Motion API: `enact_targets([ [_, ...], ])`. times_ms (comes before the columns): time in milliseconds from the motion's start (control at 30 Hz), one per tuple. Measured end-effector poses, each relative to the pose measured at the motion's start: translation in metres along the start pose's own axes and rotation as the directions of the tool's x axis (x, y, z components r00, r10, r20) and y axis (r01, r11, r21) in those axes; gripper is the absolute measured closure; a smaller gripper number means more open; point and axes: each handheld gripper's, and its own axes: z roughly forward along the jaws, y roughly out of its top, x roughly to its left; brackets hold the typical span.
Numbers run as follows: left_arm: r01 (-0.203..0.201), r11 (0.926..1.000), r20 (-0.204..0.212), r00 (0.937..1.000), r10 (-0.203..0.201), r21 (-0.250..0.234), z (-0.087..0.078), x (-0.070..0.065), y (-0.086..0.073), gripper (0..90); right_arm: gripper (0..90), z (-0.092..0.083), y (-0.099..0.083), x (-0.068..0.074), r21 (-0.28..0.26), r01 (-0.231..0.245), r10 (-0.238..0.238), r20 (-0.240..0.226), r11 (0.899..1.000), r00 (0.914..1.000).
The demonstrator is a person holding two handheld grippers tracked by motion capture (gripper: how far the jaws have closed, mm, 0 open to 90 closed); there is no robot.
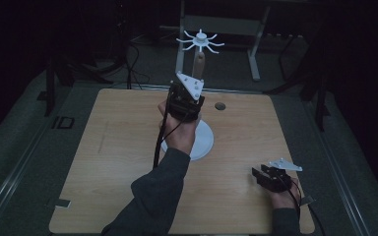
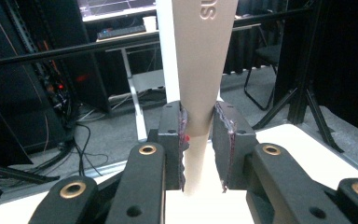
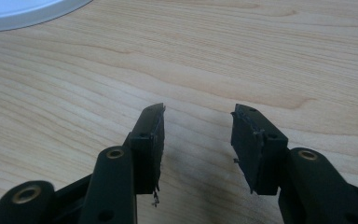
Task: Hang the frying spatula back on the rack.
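- A beige tapered handle (image 2: 200, 70) stands upright between the pads of the left gripper (image 2: 199, 149), with raised letters near its wide upper end; the pads press on its narrow lower part from both sides.
- In the high view the same handle (image 1: 199, 63) rises just above the left gripper (image 1: 189, 93), over the far middle of the table (image 1: 103, 147).
- Behind the handle runs a white post (image 2: 167, 51), upright and just beside it; whether the two touch I cannot tell.
- The post carries a white spoked top (image 1: 200, 41) with curved arms spreading outward, above the handle's upper end.
- A white round base (image 1: 204, 140) lies flat on the table under the left hand (image 1: 179, 135).
- The left forearm, in a dark sleeve (image 1: 152, 191), comes up from the bottom edge.
- The right gripper (image 1: 263, 174) rests low at the near right corner of the table, well apart from the stand.
- In its own view the right gripper (image 3: 198, 119) has its jaws spread wide over bare wood with nothing between them; the rim of the white base (image 3: 23, 14) shows at the upper left.
- A small dark round hole (image 1: 220, 105) sits in the table, just right of the left gripper.
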Motion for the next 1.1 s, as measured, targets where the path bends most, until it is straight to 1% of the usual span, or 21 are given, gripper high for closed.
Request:
enact_targets([
  [200, 0.006, 0.9999, -0.004, 1.0, -0.006, 0.012, 0.006, 0.001, 0.002, 74.1, 54.2, 0.0, 0.0, 0.0, -0.001, 0.001, -0.001, 0.0, 1.0, 1.0],
  [300, 0.003, 0.9997, -0.005, 1.0, -0.003, 0.024, 0.01, 0.002, 0.001, 74.1, 54.1, 0.0, 0.0, 0.0, -0.002, -0.001, 0.001, 0.0, 1.0, 1.0],
  [533, 0.002, 0.9997, -0.003, 1.0, -0.002, 0.024, 0.012, 0.002, 0.001, 74.0, 54.1, -0.001, 0.0, -0.001, -0.004, -0.001, 0.001, 0.001, 1.0, 1.0],
  [567, -0.001, 0.9996, -0.001, 1.0, 0.001, 0.029, 0.015, 0.004, -0.001, 73.9, 54.2, -0.001, 0.0, -0.001, -0.004, -0.001, 0.001, 0.0, 1.0, 1.0],
  [767, -0.002, 0.9993, -0.001, 1.0, 0.002, 0.038, 0.016, 0.005, -0.003, 72.9, 54.1, -0.001, -0.001, -0.001, -0.003, -0.004, 0.004, 0.002, 1.0, 1.0],
  [833, 0.002, 0.999, -0.001, 1.0, -0.002, 0.044, 0.017, 0.007, -0.004, 69.5, 54.0, -0.001, -0.001, -0.001, -0.003, -0.004, 0.004, 0.002, 1.0, 1.0],
  [867, 0.01, 0.9992, 0.002, 0.9999, -0.01, 0.04, 0.017, 0.008, -0.005, 66.7, 54.0, -0.001, -0.001, -0.001, -0.003, -0.004, 0.004, 0.003, 1.0, 1.0],
  [900, 0.01, 0.9992, 0.002, 0.9999, -0.01, 0.04, 0.017, 0.008, -0.005, 64.7, 54.0, -0.001, -0.001, -0.001, -0.003, -0.004, 0.004, 0.003, 1.0, 1.0],
  [933, 0.01, 0.9992, 0.002, 0.9999, -0.01, 0.04, 0.017, 0.008, -0.005, 64.7, 54.0, -0.001, -0.001, -0.001, -0.003, -0.004, 0.004, 0.003, 1.0, 1.0],
  [967, 0.017, 0.9994, 0.004, 0.9998, -0.018, 0.031, 0.016, 0.009, -0.007, 61.2, 53.8, -0.001, -0.001, -0.001, -0.003, -0.004, 0.004, 0.003, 1.0, 1.0],
  [1100, 0.023, 0.9995, 0.014, 0.9996, -0.024, 0.024, 0.014, 0.01, -0.008, 53.7, 53.7, -0.001, -0.001, -0.001, -0.001, -0.004, 0.004, 0.003, 1.0, 1.0],
])
